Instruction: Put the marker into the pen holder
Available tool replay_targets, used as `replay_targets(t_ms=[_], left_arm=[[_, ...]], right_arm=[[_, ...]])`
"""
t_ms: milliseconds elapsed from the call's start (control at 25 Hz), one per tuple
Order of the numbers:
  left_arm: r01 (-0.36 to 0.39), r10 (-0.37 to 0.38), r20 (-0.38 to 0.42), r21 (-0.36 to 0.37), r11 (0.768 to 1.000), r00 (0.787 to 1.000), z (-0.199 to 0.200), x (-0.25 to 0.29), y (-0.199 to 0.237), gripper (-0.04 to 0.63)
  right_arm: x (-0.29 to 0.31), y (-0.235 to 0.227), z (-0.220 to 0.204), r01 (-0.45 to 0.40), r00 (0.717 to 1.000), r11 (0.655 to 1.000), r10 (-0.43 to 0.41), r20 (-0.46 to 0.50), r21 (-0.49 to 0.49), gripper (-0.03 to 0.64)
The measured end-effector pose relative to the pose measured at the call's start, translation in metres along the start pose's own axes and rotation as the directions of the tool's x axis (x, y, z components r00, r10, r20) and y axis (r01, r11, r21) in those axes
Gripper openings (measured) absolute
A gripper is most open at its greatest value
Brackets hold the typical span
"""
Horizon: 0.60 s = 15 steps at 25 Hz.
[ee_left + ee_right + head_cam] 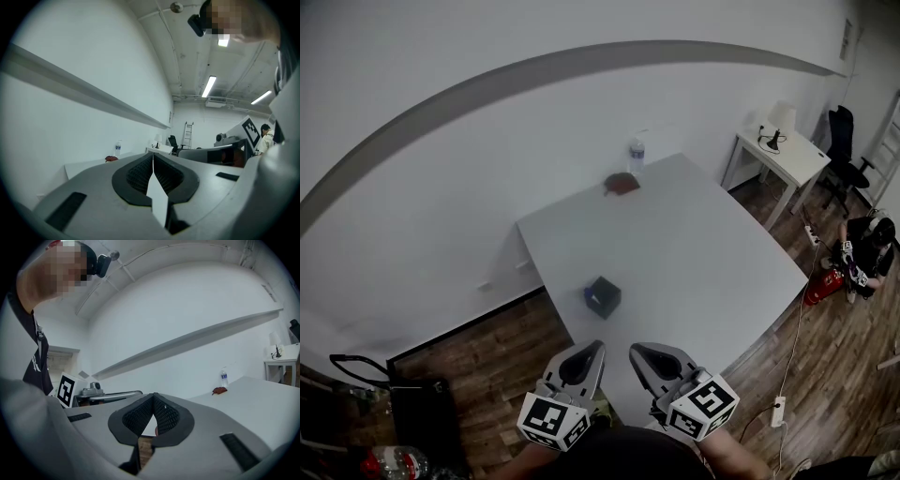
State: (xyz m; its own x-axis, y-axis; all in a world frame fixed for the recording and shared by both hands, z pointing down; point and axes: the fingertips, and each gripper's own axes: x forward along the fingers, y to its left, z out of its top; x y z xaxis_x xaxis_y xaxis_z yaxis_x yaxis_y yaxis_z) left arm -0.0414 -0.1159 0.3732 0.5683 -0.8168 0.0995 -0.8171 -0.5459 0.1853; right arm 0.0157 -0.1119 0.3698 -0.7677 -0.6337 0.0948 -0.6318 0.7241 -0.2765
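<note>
The pen holder [603, 296], a small dark cube-shaped box, stands on the white table [694, 253] near its front left corner. A small bluish thing [588, 294] touches its left side; I cannot tell whether it is the marker. Both grippers are held low and close to the person's body, short of the table's near edge. The left gripper [589, 352] [153, 157] is shut, its pads meeting at the tips with nothing between them. The right gripper [639, 354] [153, 399] beside it is also shut and empty.
A clear water bottle [636, 155] [224, 378] and a reddish-brown object [622, 184] [218, 390] sit at the table's far edge by the wall. A small white desk [778, 155] with a lamp, an office chair [844, 150] and a crouching person [862, 253] are at the right.
</note>
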Motion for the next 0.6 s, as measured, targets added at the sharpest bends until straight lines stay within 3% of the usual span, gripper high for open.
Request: replay_targets(t_ms=[600], left_arm=[[0.033, -0.033, -0.010, -0.018, 0.999, 0.999, -0.002, 0.018, 0.017, 0.012]], right_arm=[[0.016, -0.015, 0.000, 0.042, 0.999, 0.999, -0.042, -0.015, 0.009, 0.015]])
